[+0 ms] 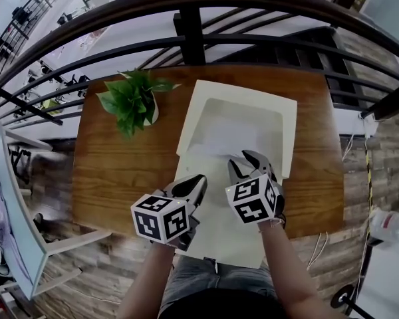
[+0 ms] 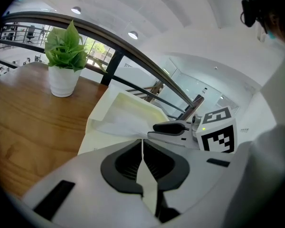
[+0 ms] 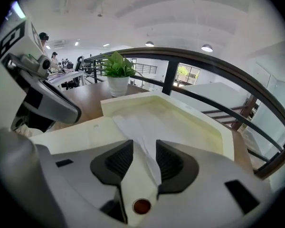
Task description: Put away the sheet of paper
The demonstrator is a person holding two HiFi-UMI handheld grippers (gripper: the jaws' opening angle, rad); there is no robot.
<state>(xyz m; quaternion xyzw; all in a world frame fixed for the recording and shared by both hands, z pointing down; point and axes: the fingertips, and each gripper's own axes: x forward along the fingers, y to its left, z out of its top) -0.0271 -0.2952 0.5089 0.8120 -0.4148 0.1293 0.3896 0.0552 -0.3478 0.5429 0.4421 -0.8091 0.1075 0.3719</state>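
The white sheet of paper (image 1: 223,138) lay crumpled in the shallow cream tray (image 1: 286,121) on the brown wooden worktop (image 1: 120,171). The left tongs (image 2: 142,144) were pressed together, pinching the sheet's near edge. The right tongs (image 3: 143,147) stood spread, the sheet's ridge between them, unpinched.
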